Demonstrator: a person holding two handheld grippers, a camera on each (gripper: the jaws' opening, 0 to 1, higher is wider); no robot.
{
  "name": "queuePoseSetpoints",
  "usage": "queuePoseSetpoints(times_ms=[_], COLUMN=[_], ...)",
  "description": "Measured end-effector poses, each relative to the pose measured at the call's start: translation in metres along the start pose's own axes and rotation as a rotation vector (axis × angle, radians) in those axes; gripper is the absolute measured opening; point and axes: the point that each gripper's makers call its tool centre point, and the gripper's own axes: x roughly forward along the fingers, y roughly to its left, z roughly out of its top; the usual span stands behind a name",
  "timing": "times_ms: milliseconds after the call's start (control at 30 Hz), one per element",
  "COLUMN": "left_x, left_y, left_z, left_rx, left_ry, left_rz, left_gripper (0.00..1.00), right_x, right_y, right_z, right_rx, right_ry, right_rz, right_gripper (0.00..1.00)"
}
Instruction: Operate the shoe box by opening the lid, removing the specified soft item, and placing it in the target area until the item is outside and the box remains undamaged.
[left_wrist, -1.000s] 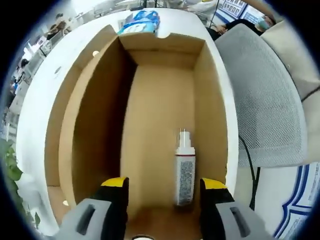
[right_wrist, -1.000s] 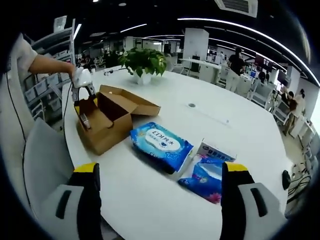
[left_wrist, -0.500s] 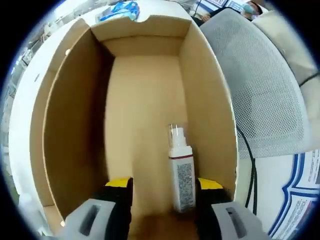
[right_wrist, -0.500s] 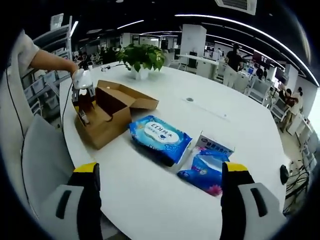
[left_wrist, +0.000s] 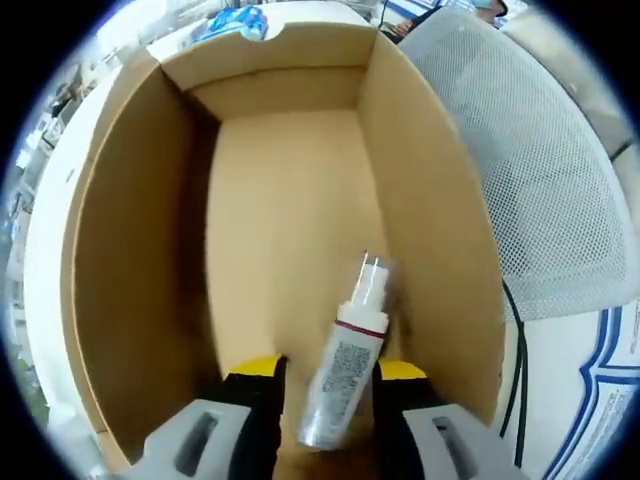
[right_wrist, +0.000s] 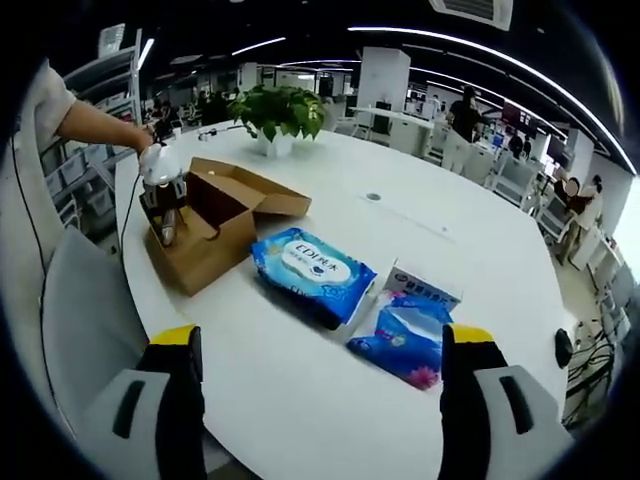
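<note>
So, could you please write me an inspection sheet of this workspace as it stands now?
Surface: white round table, mostly bare.
Job's things: cardboard shoe box with its lid open; a small spray bottle lies tilted inside.
Clutter: blue wipes pack, a smaller blue pack, a white carton, a potted plant.
Grippers: left gripper inside the box, jaws closed on the bottle; right gripper open, holding nothing.
Cables: a black cable beside the box.
Surroundings: grey mesh chair; open office with people.

big white tabletop (right_wrist: 420, 250), we see an open shoe box (right_wrist: 205, 235), blue wipes pack (right_wrist: 312, 272), small white box (right_wrist: 425, 290), another blue pack (right_wrist: 405, 340), potted plant (right_wrist: 280, 115)
</note>
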Motion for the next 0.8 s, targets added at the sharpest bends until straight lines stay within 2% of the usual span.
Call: queuePoseSetpoints(times_ms=[100,433,800], left_x=[0.0001,-0.0004,-0.0012], left_y=[-0.0013,0.004,0.0049], left_z=[0.0016,0.004,0.0035], left_rx=[0.012,-0.034,-0.172], left_ry=[-0.002,-0.019,-0.042], left_rz=[0.024,0.066,0.079], left_gripper=[0.28,0.21,0.19], right_x=[0.0009,0.001,0.0006], right_y=[0.0007,0.0017,0.0078], right_z=[0.0004,-0.0001,0.0055], right_rx=[0.001,-0.012,-0.02], right_ry=[-0.003,-0.002,-0.018], right_rz=[0.004,0.01,0.03], right_gripper=[0.94,0.93,0.9])
